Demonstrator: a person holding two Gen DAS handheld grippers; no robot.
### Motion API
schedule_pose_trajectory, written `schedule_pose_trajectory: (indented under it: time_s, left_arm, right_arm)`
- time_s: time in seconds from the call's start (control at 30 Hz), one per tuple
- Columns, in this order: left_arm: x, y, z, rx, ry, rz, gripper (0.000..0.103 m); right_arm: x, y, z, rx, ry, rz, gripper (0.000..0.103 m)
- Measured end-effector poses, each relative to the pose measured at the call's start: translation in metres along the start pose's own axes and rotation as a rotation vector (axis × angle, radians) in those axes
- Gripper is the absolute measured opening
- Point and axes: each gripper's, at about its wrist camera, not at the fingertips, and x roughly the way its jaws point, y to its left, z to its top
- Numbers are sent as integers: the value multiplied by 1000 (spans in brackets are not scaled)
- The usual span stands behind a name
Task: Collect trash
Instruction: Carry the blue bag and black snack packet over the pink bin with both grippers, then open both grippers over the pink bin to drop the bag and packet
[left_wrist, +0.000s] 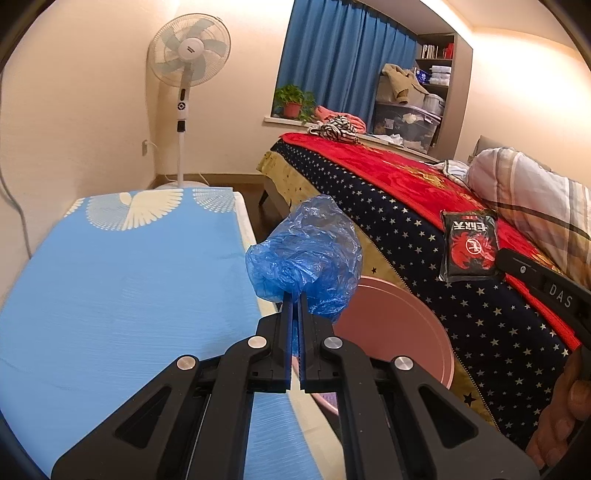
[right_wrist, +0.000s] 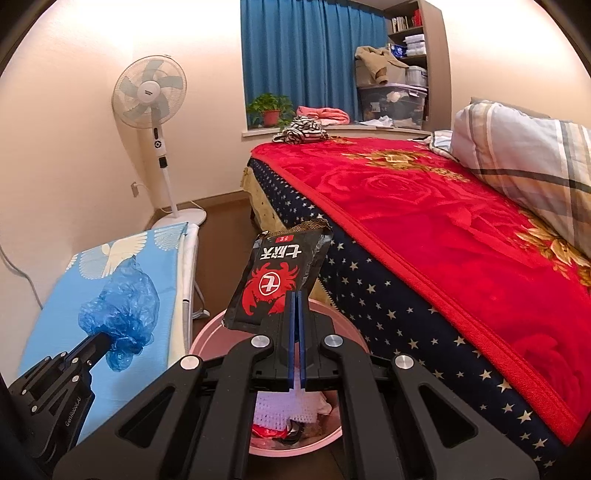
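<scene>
My left gripper (left_wrist: 295, 297) is shut on a crumpled blue plastic bag (left_wrist: 306, 254), held in the air between the blue table and the bed; the bag also shows in the right wrist view (right_wrist: 122, 306). My right gripper (right_wrist: 297, 295) is shut on a black snack packet with a red crab logo (right_wrist: 277, 277), held upright over the pink trash bin (right_wrist: 207, 334). The packet also shows in the left wrist view (left_wrist: 469, 245). The bin (left_wrist: 391, 332) stands on the floor below both grippers and holds some trash (right_wrist: 291, 417).
A blue-covered table (left_wrist: 129, 295) lies to the left. A bed with a red blanket (right_wrist: 443, 221) and a star-patterned cover (left_wrist: 461, 302) lies to the right, with a plaid pillow (right_wrist: 517, 155). A standing fan (left_wrist: 184, 74) is by the far wall.
</scene>
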Motion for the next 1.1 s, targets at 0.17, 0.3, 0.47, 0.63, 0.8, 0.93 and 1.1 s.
schedule_pose_trajectory:
  time_s: [0.17,0.3,0.47,0.63,0.8,0.93,1.1]
  left_arm:
    - [12,-7,-2,6,13,-17,2]
    - [19,-12,-4,9,21,-30,2]
    - [28,-16,-7,9,36,-50,2]
    - [36,-18,-10,4,52,-63,2]
    - [43,-21,-13,3,70,-84,2]
    - [50,-23,-15,8,95,-112,9]
    - [51,-20,-16,4,102,-118,47]
  right_arm:
    - [6,-3,-3,4,9,-12,2]
    - [11,-6,-4,7,16,-21,2]
    - [19,-8,-6,10,29,-30,2]
    - [25,-10,-8,18,41,-36,2]
    - [29,-12,-10,23,51,-40,1]
    - [34,-19,-12,51,71,-36,6]
    - [32,-25,-10,81,63,-58,30]
